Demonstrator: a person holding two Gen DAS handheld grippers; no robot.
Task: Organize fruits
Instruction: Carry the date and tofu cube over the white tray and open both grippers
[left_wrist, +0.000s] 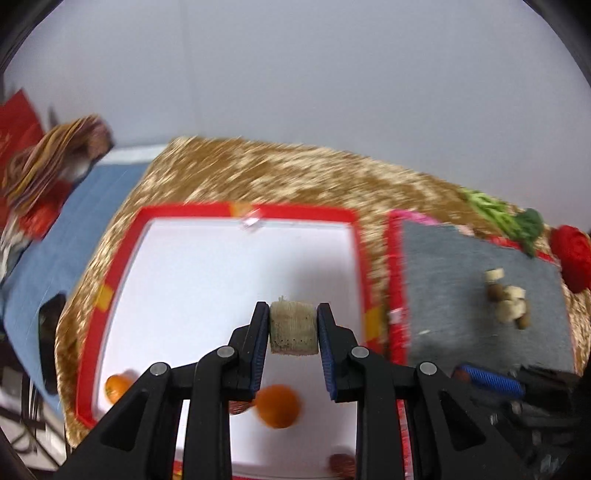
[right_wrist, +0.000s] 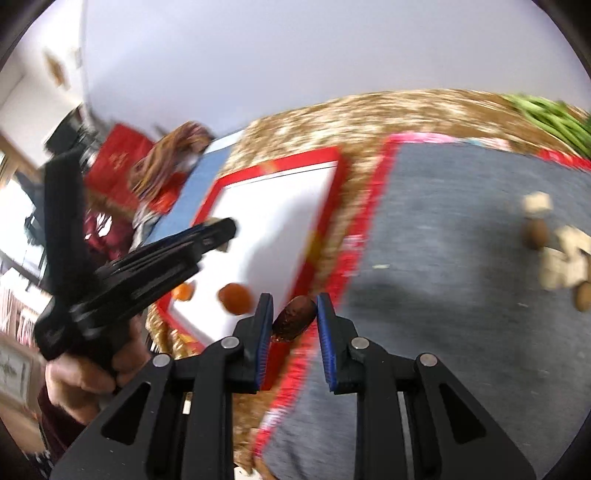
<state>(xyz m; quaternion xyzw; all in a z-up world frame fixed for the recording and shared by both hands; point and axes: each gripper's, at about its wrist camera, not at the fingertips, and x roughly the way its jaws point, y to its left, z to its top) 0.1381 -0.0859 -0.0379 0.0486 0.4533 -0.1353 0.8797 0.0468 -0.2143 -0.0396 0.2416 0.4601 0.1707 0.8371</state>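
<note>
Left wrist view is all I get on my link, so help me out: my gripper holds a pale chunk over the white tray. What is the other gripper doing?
Observer: The right gripper is shut on a dark brown date.
Operator: Where is it?
Observer: Above the red edge of the grey mat, beside the white tray.
Operator: Anything of my side I can't see?
Observer: A hand grips the left gripper's black handle; your pale chunk is hidden from the right wrist view.
</note>
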